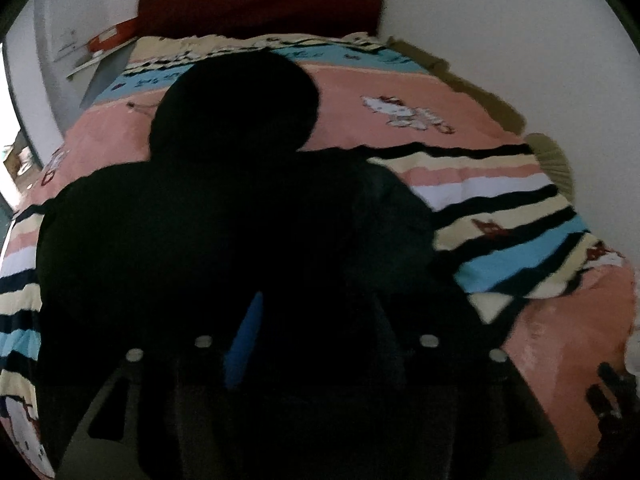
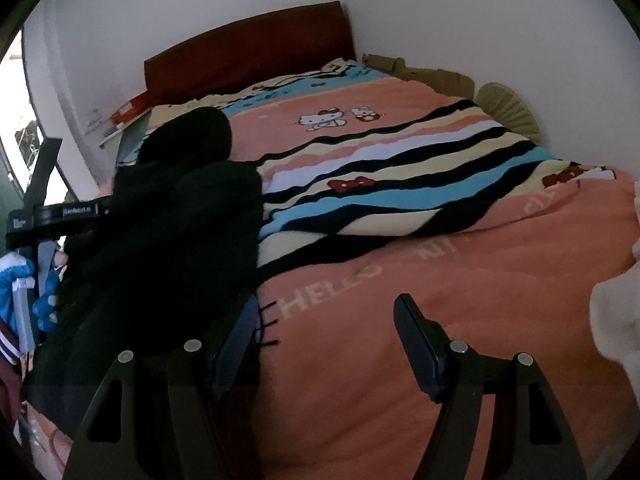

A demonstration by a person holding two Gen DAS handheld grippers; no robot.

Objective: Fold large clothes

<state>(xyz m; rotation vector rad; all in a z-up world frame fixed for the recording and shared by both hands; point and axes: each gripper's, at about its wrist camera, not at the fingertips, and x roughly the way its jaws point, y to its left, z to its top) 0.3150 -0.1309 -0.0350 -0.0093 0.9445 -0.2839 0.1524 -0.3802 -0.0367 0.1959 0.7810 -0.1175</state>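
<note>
Bed: a wide bed covered by a salmon-pink cartoon-cat quilt (image 2: 400, 300) with white lettering, standing in a white-walled corner.
Headboard: a dark red padded headboard (image 1: 260, 4) stands against the far wall.
Striped band: a black, cream, white and sky-blue striped section of the quilt (image 2: 400, 184) runs across the middle, with red bows printed on it.
Garment: a large black hooded garment (image 1: 224, 208) lies on the left half of the bed, its rounded hood (image 1: 236, 104) pointing toward the headboard; the body fills most of the left wrist view.
Left gripper: the left gripper (image 1: 316, 312) sits low over the black cloth; one blue finger pad (image 1: 244, 340) shows, the other finger is lost in the dark fabric, so I cannot tell whether it pinches the cloth.
Right gripper: the right gripper (image 2: 326, 340) has its fingers (image 2: 416, 340) spread wide apart, holding nothing; the left one touches the garment's edge, the right one is over bare pink quilt.
Fan: a beige pleated fan-shaped object (image 2: 510, 110) lies at the wall-side bed edge.
Papers: red and white papers (image 1: 108, 40) lie beside the headboard.
</note>
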